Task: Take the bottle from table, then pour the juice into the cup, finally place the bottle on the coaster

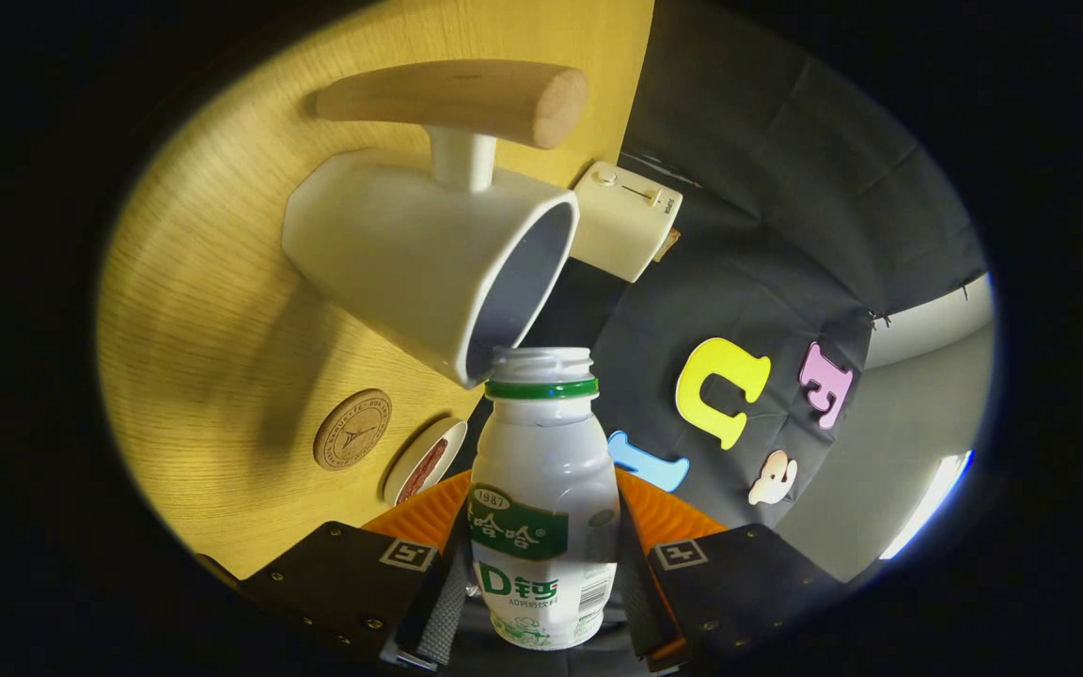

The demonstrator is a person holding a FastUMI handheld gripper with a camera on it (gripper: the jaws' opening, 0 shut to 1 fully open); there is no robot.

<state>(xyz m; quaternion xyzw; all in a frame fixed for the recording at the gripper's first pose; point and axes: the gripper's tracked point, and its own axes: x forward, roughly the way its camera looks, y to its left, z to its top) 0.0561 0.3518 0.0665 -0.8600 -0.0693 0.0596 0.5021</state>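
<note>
Tongs [541, 574]: pressed on both sides of the bottle [541, 508], which was held between the fingers, cap off, green neck ring showing. Bottle mouth: set just beside the rim of the white cup [419, 254], touching or nearly so; which could not be told. Cup: stood on the wooden bench [203, 310], fitted with a wooden bar handle [466, 99]. Round coaster [353, 429]: laid on the bench near the cup. Small white dish [425, 461]: placed beside the coaster at the bench edge. Pale toaster [624, 218]: placed beyond the cup at the bench edge.
</note>
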